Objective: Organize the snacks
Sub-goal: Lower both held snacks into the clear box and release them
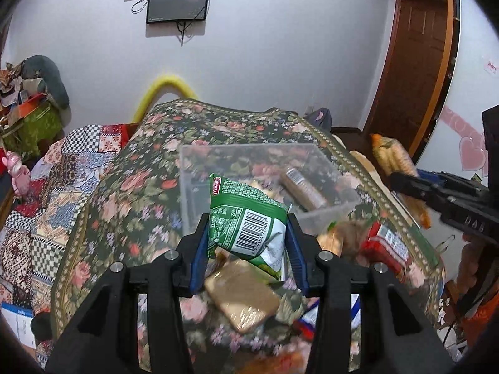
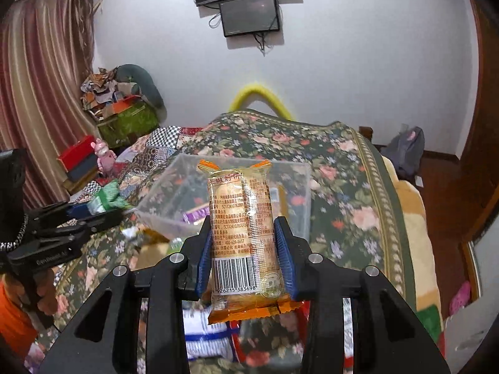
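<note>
My left gripper (image 1: 248, 227) is shut on a green snack bag (image 1: 246, 218) with a barcode, held above the floral cloth just in front of the clear plastic bin (image 1: 193, 193). My right gripper (image 2: 243, 233) is shut on an orange-ended clear pack of biscuits (image 2: 241, 233), held upright in front of the same bin (image 2: 162, 199). The bin holds a brown biscuit roll (image 1: 304, 190) and a purple packet (image 2: 195, 213). The right gripper with its pack shows at the right of the left wrist view (image 1: 405, 184); the left gripper with its green bag shows at the left of the right wrist view (image 2: 103, 202).
Loose snacks lie on the floral cloth (image 1: 131, 193) near the bin: a tan wrapped bread (image 1: 241, 296), a red packet (image 1: 383, 246), a blue-white packet (image 2: 205, 336). A patchwork quilt (image 1: 46, 187) lies to the left. A pink toy (image 1: 18, 174) and boxes stand by the wall.
</note>
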The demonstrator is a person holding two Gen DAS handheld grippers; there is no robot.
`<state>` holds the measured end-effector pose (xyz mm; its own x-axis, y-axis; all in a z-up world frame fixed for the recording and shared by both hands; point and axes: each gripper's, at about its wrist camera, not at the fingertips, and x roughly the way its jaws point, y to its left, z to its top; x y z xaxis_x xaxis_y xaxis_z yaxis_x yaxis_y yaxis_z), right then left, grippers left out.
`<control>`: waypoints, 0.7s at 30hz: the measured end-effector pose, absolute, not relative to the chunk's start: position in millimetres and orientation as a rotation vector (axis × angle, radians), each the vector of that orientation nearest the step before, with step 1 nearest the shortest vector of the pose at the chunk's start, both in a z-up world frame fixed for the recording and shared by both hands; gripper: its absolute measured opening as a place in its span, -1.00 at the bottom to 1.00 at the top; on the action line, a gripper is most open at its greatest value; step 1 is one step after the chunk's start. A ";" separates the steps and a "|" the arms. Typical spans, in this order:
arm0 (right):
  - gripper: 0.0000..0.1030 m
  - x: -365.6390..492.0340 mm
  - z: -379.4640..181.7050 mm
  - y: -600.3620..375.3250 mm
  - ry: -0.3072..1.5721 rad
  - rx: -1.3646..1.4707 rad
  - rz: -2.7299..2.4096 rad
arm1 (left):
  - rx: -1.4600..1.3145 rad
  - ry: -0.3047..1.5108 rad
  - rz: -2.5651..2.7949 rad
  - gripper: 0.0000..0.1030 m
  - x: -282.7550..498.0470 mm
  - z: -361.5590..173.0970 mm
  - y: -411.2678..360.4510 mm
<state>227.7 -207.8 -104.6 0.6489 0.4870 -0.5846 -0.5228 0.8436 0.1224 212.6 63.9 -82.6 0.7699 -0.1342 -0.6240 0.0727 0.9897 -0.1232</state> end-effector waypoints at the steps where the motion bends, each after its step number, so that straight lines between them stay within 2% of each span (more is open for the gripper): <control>1: -0.33 230.1 -104.9 -204.4 0.647 -0.061 0.578 | -0.096 0.684 -0.118 -0.12 218.9 -82.7 61.7; 21: -0.33 316.8 -148.8 -153.8 0.805 -0.142 0.522 | -0.106 0.793 -0.123 -0.12 310.2 -125.5 47.5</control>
